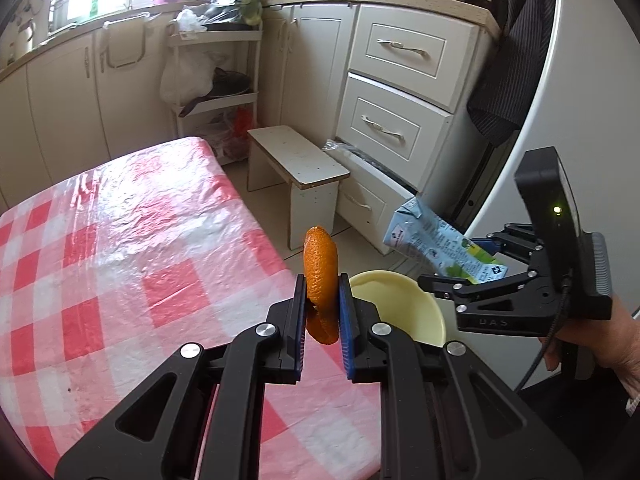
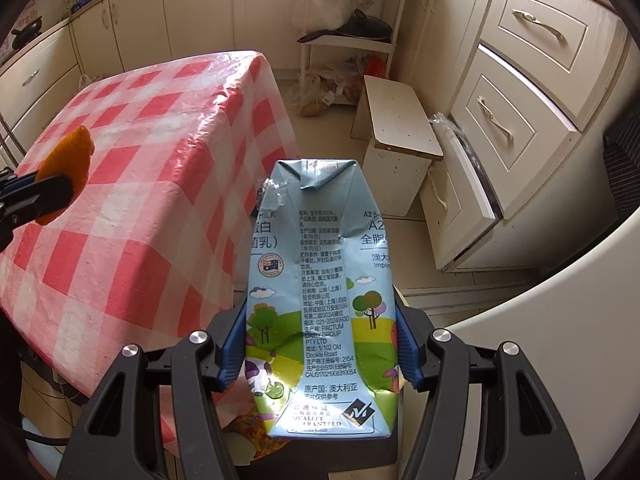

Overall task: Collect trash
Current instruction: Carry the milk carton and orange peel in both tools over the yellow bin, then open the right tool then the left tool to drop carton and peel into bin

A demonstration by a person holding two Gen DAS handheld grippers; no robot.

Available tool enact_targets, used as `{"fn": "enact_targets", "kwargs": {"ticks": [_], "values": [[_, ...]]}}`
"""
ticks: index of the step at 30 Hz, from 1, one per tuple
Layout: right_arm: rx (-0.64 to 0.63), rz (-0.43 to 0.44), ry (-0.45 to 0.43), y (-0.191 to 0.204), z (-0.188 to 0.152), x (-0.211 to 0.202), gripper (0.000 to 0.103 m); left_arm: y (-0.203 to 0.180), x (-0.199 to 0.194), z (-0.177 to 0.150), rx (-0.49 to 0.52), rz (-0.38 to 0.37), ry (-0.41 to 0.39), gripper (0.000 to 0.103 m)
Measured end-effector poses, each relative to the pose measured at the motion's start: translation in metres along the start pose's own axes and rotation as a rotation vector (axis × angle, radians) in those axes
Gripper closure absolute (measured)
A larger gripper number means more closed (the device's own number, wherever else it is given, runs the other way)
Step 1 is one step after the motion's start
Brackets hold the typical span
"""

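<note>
My left gripper (image 1: 322, 298) is shut on a piece of orange peel (image 1: 320, 268), held on edge above the right rim of the table (image 1: 120, 248). In the right wrist view the same peel (image 2: 70, 152) shows at the far left, clamped in the left gripper (image 2: 60, 186). My right gripper (image 2: 320, 340) is shut on a crumpled light-blue milk carton (image 2: 316, 280), gripping its lower half just off the table's corner. From the left wrist view the carton (image 1: 436, 244) sticks out of the right gripper (image 1: 476, 266), held by a hand (image 1: 596, 340). A pale yellow bowl (image 1: 404, 308) sits below both.
The table (image 2: 132, 168) carries a red-and-white checked plastic cloth. A small white stool (image 1: 298, 164) stands on the floor beyond it, next to a drawer unit (image 1: 400, 100) whose bottom drawer is pulled out. A white shelf rack (image 1: 216, 80) with bags and a pan stands further back. A rounded white fridge (image 1: 580, 100) stands on the right.
</note>
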State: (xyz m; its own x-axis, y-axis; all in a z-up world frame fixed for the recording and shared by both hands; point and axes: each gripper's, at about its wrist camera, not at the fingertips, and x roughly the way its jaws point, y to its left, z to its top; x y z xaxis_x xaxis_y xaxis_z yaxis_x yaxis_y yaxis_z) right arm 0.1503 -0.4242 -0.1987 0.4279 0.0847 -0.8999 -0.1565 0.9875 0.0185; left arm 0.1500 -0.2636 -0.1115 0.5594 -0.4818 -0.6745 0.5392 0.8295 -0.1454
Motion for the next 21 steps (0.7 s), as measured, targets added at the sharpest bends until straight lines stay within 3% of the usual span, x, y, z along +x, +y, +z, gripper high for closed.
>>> {"fn": "enact_targets", "kwargs": {"ticks": [15, 21], "values": [[0.03, -0.025, 0.078, -0.007, -0.008, 0.033, 0.043, -0.009, 0.013, 0.001, 0.005, -0.032, 0.018, 0.088], [0.039, -0.018, 0.054, -0.009, -0.009, 0.029, 0.04, -0.012, 0.023, 0.0, 0.009, -0.044, 0.03, 0.088]]}}
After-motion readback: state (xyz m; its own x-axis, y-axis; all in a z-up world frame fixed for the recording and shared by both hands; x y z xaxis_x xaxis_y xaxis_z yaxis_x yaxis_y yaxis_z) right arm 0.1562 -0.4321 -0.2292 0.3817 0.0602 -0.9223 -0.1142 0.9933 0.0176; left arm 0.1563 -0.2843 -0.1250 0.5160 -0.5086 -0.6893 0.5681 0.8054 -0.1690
